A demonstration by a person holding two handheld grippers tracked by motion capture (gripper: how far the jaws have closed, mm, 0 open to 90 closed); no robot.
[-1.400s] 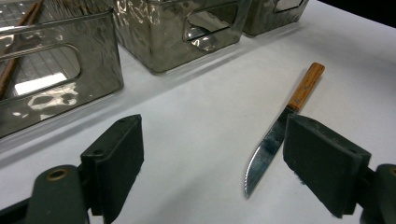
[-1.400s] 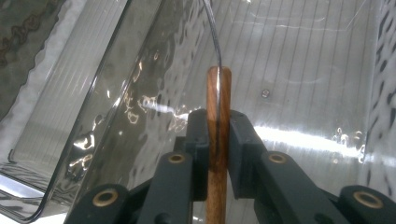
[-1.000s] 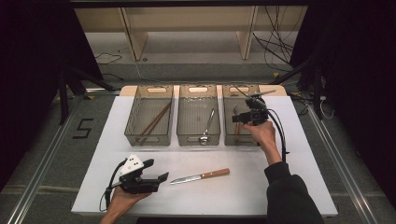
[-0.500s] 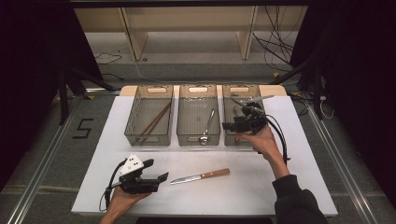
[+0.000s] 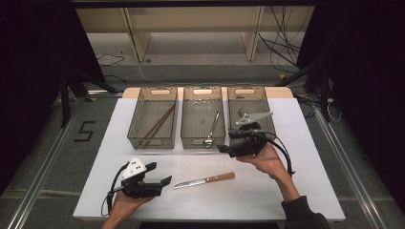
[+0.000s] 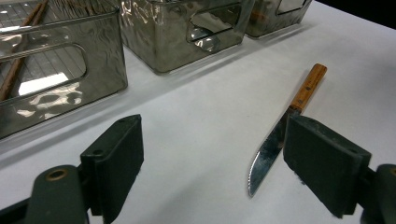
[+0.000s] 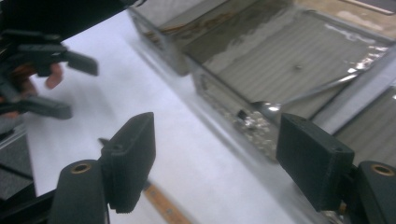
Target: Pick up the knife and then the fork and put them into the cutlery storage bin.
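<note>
The left tool (image 5: 160, 177) rests low near the front edge of the white surface (image 5: 296, 191), jaws spread wide with nothing between them. In the left gripper view its right jaw stands just beside the blade of a knife (image 6: 280, 135), which lies flat on the surface, wooden handle pointing away toward the bins. From above, the knife (image 5: 204, 180) lies between the two hands, tip toward the left tool.

The right tool (image 5: 228, 148) hovers at the front wall of the right bin (image 5: 267, 125), jaws also wide apart and empty, pointing left toward the middle bin (image 5: 188, 125). A spoon (image 5: 211, 129) lies in that middle bin. Chopsticks (image 5: 157, 125) lie slantwise in the left bin (image 5: 136, 129). The three bins stand side by side at the far side of the surface.
</note>
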